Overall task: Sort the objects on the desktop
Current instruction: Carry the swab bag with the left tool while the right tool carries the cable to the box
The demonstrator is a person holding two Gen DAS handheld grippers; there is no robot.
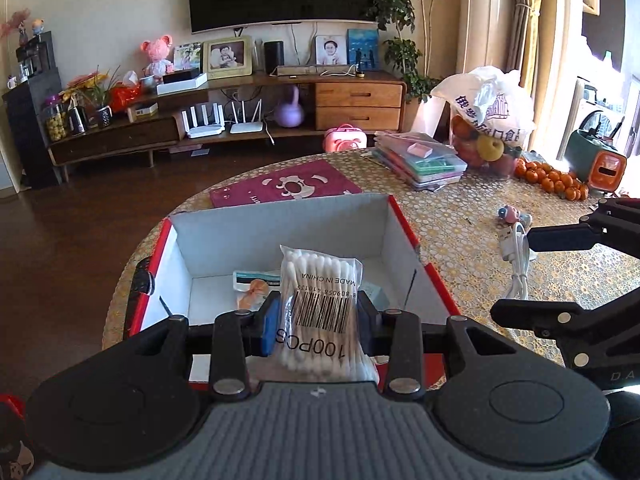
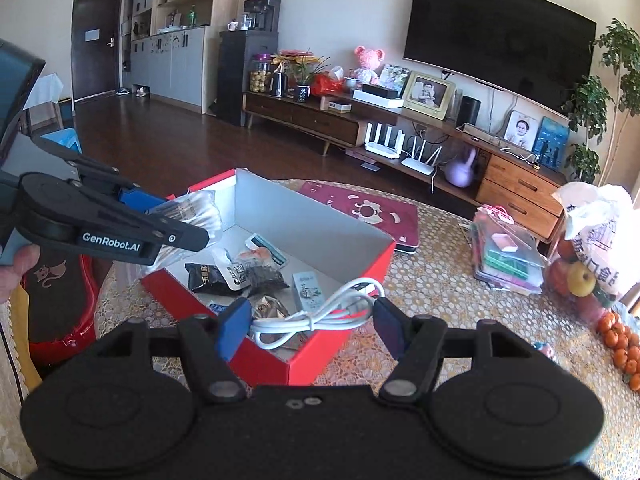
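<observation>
Over the red cardboard box point(image 1: 416, 236), left jaws pinching crinkly cotton-swab bag point(image 1: 318, 304), right jaws spread around coiled white cable point(image 2: 320, 316).

Left gripper point(image 1: 316, 322) is clamped on a cotton swab packet point(image 1: 320, 312), marked 100PCS, held above the red-and-white box point(image 1: 404, 236). Small packets point(image 1: 256, 284) are seen on the box floor. A white USB cable point(image 1: 516, 264) lies on the patterned table point(image 1: 460, 208), right of the box.
</observation>
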